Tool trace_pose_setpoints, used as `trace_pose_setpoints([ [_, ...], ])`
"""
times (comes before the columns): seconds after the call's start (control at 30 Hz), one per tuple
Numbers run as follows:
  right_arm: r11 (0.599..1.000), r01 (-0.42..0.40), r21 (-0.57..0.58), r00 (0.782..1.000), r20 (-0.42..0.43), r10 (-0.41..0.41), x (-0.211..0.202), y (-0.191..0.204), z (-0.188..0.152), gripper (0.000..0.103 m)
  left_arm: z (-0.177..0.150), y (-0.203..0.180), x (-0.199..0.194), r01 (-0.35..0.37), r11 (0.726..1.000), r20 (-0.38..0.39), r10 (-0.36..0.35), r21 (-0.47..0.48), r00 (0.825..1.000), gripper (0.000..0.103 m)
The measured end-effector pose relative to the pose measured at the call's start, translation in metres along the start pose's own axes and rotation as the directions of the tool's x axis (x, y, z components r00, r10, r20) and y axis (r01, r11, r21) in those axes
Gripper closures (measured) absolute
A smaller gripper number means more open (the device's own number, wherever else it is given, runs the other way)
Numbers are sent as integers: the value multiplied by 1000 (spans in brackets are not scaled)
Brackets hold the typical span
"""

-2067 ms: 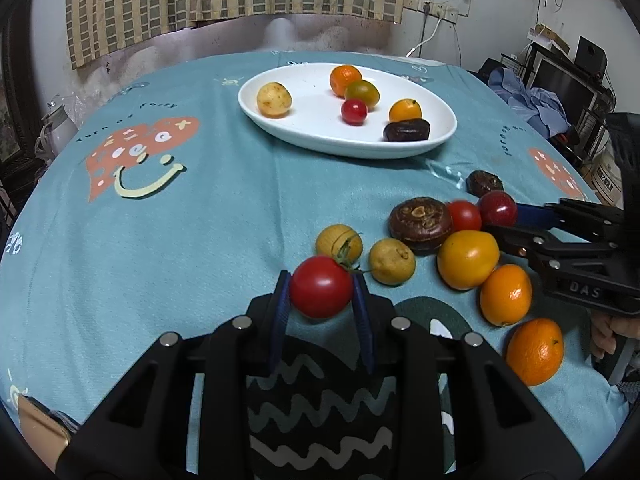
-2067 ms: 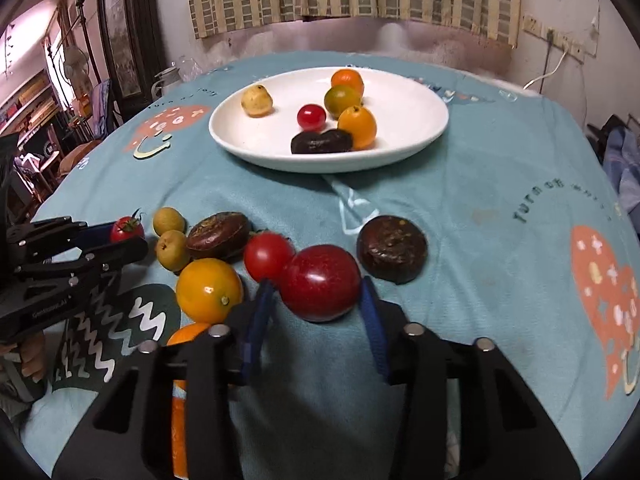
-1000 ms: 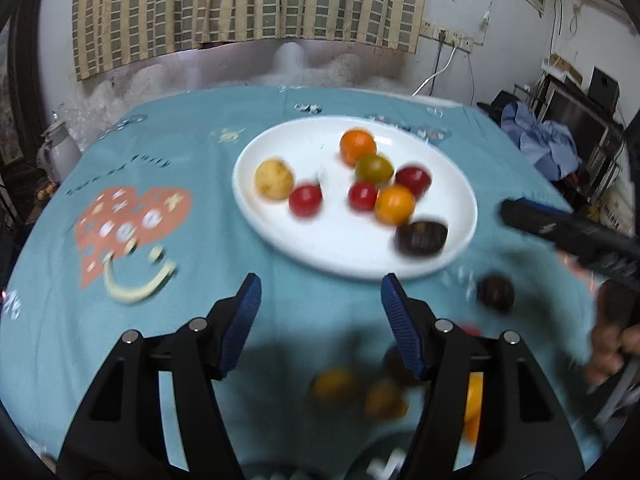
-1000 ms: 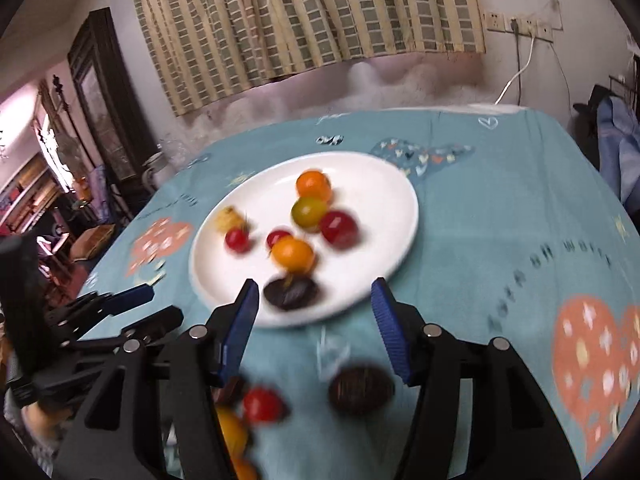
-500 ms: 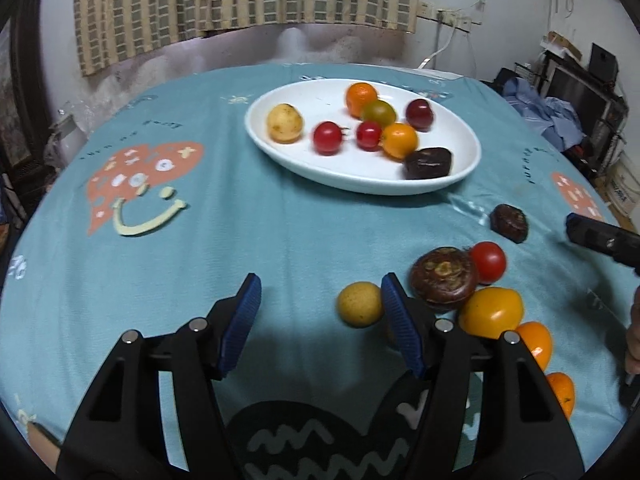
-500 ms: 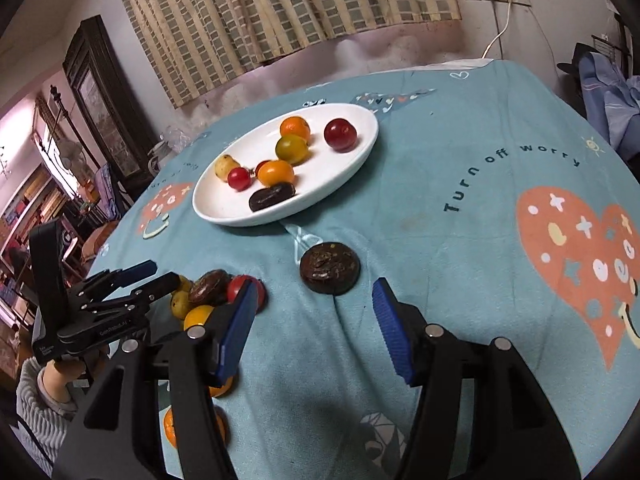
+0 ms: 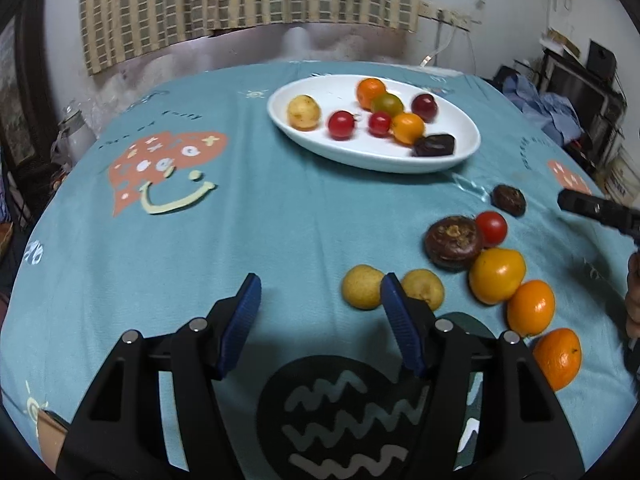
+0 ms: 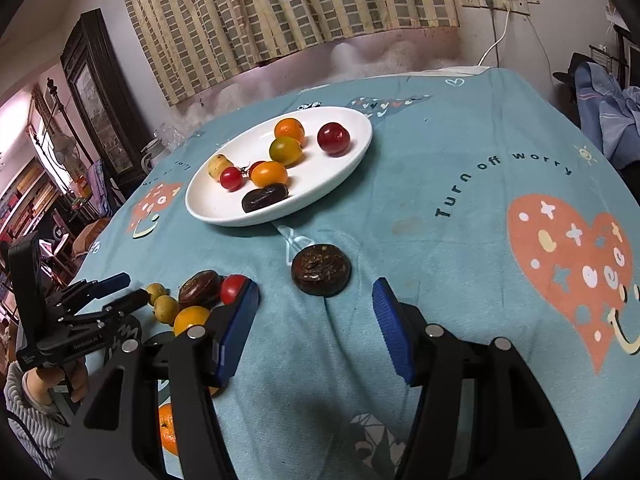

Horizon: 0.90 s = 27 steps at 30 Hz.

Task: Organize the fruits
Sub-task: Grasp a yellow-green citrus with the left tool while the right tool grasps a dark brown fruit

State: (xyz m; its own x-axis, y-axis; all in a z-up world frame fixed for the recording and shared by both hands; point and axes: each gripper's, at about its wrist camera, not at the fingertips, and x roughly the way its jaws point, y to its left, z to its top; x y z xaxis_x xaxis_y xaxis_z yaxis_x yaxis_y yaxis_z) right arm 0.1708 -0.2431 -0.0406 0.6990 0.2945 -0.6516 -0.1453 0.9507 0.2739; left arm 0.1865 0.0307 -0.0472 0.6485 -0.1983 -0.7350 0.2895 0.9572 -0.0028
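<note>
- Left gripper [image 7: 320, 316] gapes with nothing between its pads; the red tomato it carried two seconds ago now lies on the plate [image 7: 468, 148].
- Right gripper [image 8: 316, 320] is likewise spread and bare; its dark red fruit [image 8: 334, 139] sits near the plate's far rim.
- Both have pulled back to the near edge of the table [image 7: 280, 220].
- Two yellow fruits [image 7: 362, 286] lie just beside the left gripper's right finger.
- A flat dark fruit [image 8: 321, 269] sits just ahead of the right gripper, probably its next pick.
- Eight on the plate; more remain.
</note>
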Motion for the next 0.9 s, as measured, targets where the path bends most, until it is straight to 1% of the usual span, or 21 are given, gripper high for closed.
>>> trace_pose_setpoints([
  [0.17,1000,6,2,1000,4,-6,2,0,0,43,-3,-13,8,12,998,-31,-10,64,999,41],
  [0.2,1000,7,1,1000,4,-7,2,0,0,43,-3,-15,13,19,997,-54,-15,76,998,43],
  [0.23,1000,8,-1,1000,4,-8,2,1,-1,43,-3,-17,16,27,996,-68,-22,81,997,50],
  [0.33,1000,8,-3,1000,4,-8,3,1,-2,43,2,-17,21,52,996,-71,-47,76,996,57],
  [0.43,1000,9,-1,1000,1,-9,3,0,-2,43,5,-19,24,61,995,-69,-56,73,996,60],
  [0.7,1000,9,-15,1000,-16,-10,8,2,-4,43,15,-34,30,65,990,-53,-59,123,997,63],
  [0.77,1000,10,-12,1000,-12,-10,8,1,-3,43,13,-34,32,69,990,-67,-61,122,996,68],
  [0.8,1000,10,-11,1000,-10,-10,8,2,-3,43,12,-33,31,75,990,-71,-67,119,995,68],
  [0.9,1000,11,-15,1000,-11,-11,9,2,-4,43,10,-33,29,72,990,-67,-64,124,996,75],
])
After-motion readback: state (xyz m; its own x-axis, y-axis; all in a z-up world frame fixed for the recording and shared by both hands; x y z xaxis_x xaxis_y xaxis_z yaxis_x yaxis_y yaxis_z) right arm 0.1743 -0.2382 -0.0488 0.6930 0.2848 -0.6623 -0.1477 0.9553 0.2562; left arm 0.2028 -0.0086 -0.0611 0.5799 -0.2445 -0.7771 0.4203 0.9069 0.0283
